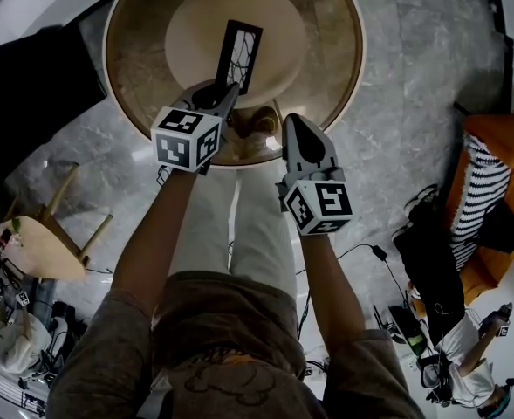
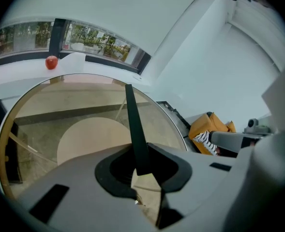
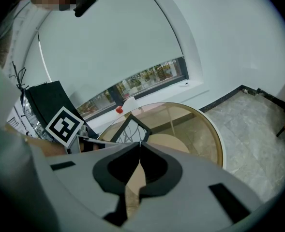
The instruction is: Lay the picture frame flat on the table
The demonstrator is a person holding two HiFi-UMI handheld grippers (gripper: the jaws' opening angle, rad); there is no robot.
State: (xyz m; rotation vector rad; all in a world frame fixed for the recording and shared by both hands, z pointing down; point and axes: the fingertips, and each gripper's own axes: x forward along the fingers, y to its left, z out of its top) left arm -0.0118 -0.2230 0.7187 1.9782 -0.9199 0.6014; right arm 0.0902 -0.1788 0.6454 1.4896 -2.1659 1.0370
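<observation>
The left tongs (image 2: 141,170) pinch the thin picture frame (image 1: 239,55) at its lower edge; it seems light, stiff, fragile above the table (image 1: 337,33); the right tongs (image 3: 139,146) are closed together, empty

Your picture frame (image 1: 239,55) is a slim black rectangle around a pale picture crossed by dark branching lines. It is upright on a short end over the round glass table (image 1: 326,24), not yet laid flat. Its lower end is pinched between the jaws of your left gripper (image 1: 229,92). Whether it touches the table you cannot tell.
</observation>
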